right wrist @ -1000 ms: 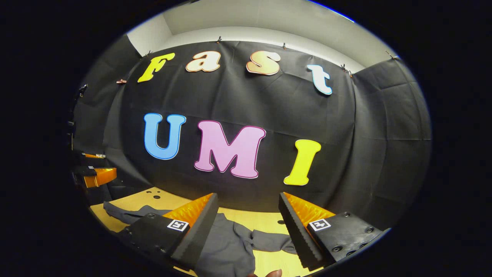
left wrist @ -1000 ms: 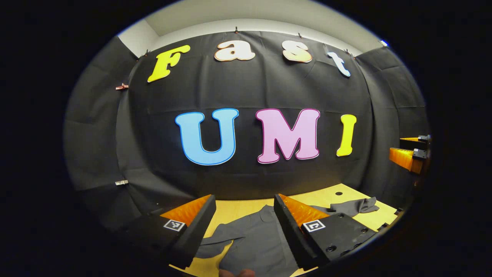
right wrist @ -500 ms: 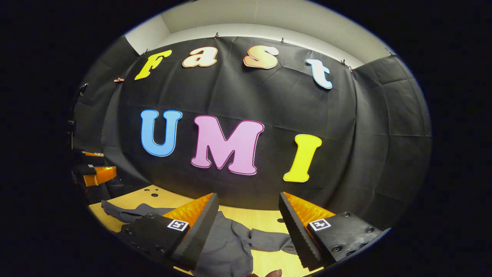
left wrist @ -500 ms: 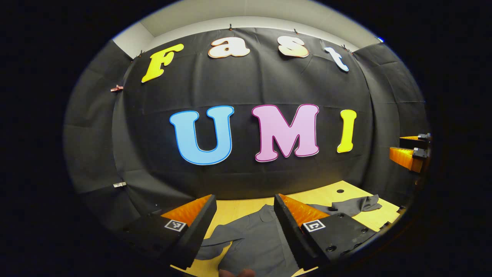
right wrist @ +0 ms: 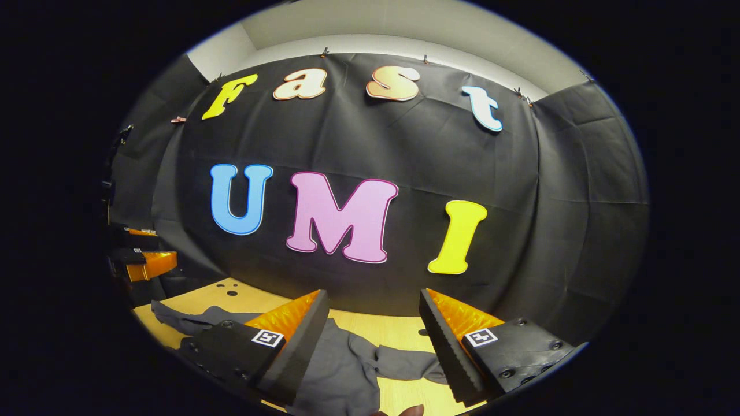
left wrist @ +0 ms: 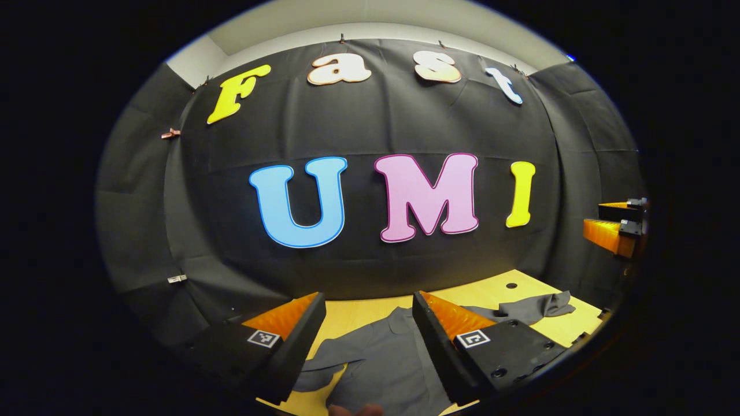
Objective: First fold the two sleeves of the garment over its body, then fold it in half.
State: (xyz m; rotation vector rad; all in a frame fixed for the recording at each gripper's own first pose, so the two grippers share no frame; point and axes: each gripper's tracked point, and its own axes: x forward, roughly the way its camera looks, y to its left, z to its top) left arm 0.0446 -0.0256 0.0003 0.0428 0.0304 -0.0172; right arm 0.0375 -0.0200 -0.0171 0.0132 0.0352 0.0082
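grey garment (left wrist: 381, 361), sleeves spread, unfolded

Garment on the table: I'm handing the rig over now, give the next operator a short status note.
Left hand-held gripper: open, holding nothing, raised above the garment.
Right hand-held gripper: open, holding nothing, also above it.
The grey garment lies spread on the wooden table, both sleeves out to the sides, one sleeve toward the table's far corner.
Done: nothing folded yet.
Left: fold both sleeves over the body, then fold in half.

Right gripper (right wrist: 373, 323), jaws apart, above grey garment (right wrist: 341, 370).
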